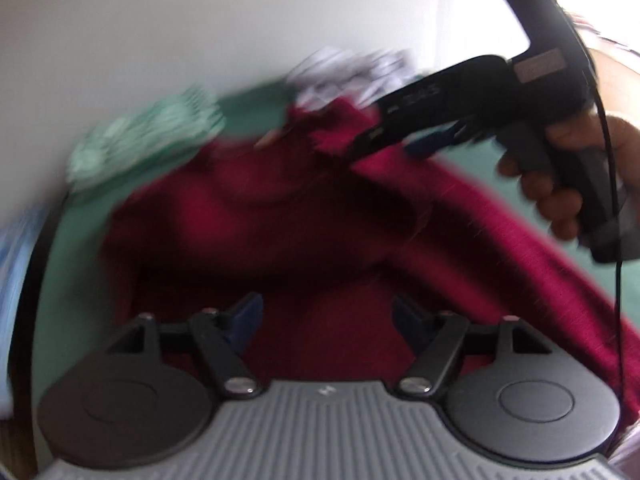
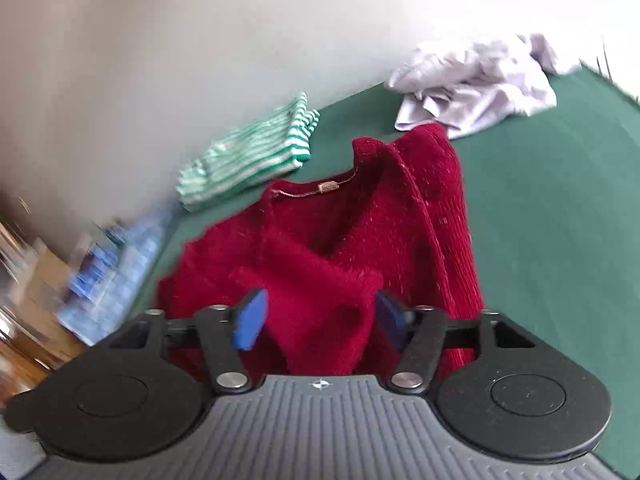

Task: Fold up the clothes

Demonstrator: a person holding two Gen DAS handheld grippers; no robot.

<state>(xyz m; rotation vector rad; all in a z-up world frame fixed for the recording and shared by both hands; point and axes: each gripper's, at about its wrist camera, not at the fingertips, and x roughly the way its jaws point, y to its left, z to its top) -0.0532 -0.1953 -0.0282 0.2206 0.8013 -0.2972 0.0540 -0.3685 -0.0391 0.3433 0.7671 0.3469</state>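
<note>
Sweater (image 2: 320, 248) on table (image 2: 560, 220) — striped folded shirt (image 2: 248, 156) behind-left, crumpled garment (image 2: 476, 84) behind-right, both by wall (image 2: 160, 40).

A dark green bench (image 2: 560, 220) fills the right and middle of the right wrist view, its flat surface running up to a plain pale wall (image 2: 200, 40) that takes the whole upper left. At the left edge, just off the bench, lies a blue-and-white checked item (image 2: 116, 272), too blurred to identify. Beside it at the far lower left are brown cardboard-like shapes (image 2: 36, 280), also smeared.

In the left wrist view the bench (image 1: 72, 280) shows as green strips at left and upper middle, the wall (image 1: 160, 20) above, and a pale blue blur (image 1: 16, 260) at the left edge.
</note>
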